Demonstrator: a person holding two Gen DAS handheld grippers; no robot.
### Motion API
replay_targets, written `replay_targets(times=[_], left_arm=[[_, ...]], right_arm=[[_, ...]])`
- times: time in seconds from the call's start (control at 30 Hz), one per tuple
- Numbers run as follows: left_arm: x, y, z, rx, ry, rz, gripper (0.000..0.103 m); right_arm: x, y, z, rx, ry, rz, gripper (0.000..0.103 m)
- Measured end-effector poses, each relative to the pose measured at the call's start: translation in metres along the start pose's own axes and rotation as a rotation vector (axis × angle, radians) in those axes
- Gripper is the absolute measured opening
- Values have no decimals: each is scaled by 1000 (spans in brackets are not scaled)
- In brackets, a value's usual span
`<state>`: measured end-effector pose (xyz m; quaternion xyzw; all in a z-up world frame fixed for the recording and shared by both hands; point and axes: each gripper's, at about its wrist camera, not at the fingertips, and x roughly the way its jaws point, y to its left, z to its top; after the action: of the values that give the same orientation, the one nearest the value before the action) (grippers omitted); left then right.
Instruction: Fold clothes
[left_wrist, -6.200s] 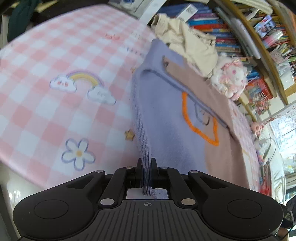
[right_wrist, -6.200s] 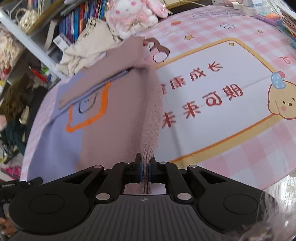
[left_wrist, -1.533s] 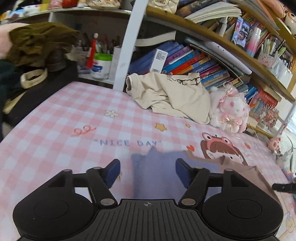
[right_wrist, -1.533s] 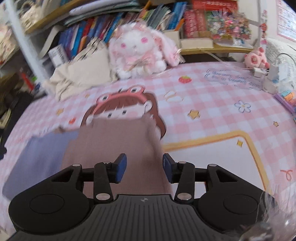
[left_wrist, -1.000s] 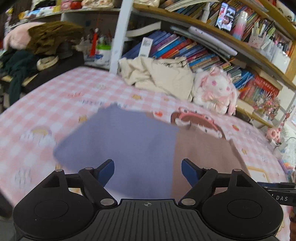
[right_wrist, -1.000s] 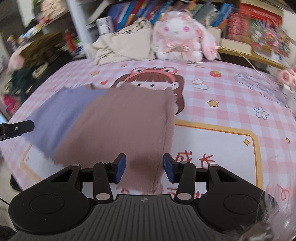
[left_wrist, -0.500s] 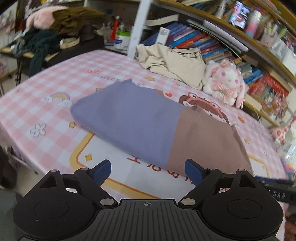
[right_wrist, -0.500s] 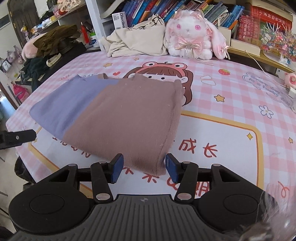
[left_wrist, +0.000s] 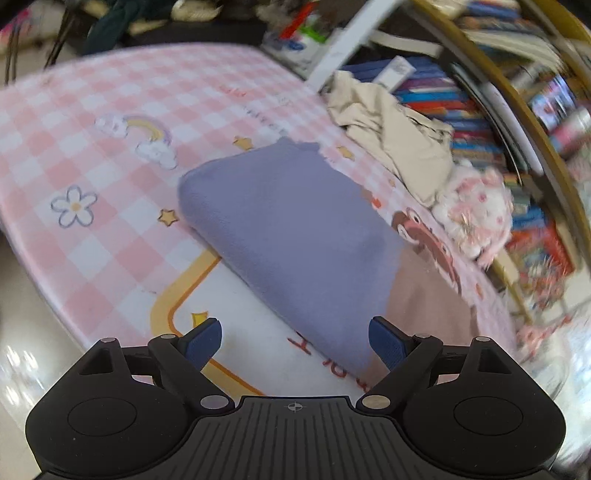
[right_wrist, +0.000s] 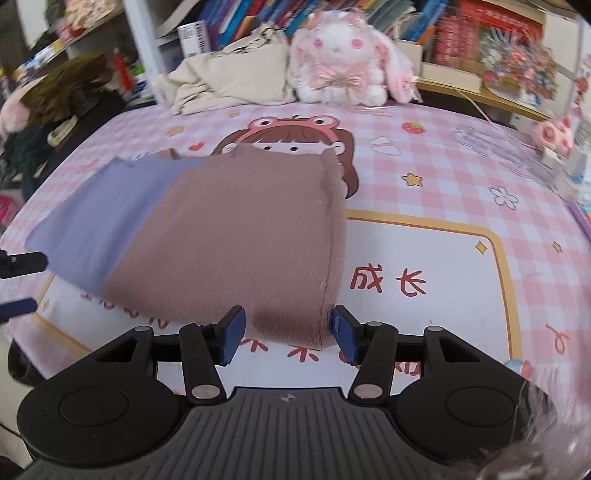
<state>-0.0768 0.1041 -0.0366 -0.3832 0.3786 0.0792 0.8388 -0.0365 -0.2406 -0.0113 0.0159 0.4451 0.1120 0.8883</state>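
One folded purple-and-brown sweater lies on pink mat; 2 grippers, left gripper and right gripper, both spread, empty. Left view blurred; shelf items indistinct.

I see left gripper: jaws spread wide, empty | right gripper: jaws parted, empty, angled down

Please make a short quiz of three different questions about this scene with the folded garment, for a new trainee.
1. True or false: the right tool is clamped on the folded sweater.
2. Which colour is the sweater half nearest the left tool? A purple, B brown, C beige.
3. What toy sits beside the beige clothes at the back?

Key: 1 false, its pads stand apart and press on nothing. 2 A. 3 a plush rabbit.
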Motion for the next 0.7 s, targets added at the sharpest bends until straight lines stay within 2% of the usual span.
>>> replay_targets(times=[0.13, 0.3, 0.37, 0.47, 0.53, 0.7], left_arm=[[7, 30, 18, -206, 29, -84, 87], [12, 50, 32, -326, 11, -105, 87], [18, 59, 36, -386, 5, -95, 87], [24, 69, 45, -443, -3, -122, 83], [29, 70, 51, -444, -1, -123, 76], [40, 75, 61, -452, 4, -91, 35]], right_arm=[[-4, 11, 4, 16, -33, -49, 50], [-8, 24, 10, -5, -70, -87, 49], [-6, 28, 11, -5, -61, -97, 49], [-1, 29, 13, 23, -42, -125, 49], [3, 28, 14, 48, -26, -137, 48], [18, 30, 15, 66, 35, -157, 39]])
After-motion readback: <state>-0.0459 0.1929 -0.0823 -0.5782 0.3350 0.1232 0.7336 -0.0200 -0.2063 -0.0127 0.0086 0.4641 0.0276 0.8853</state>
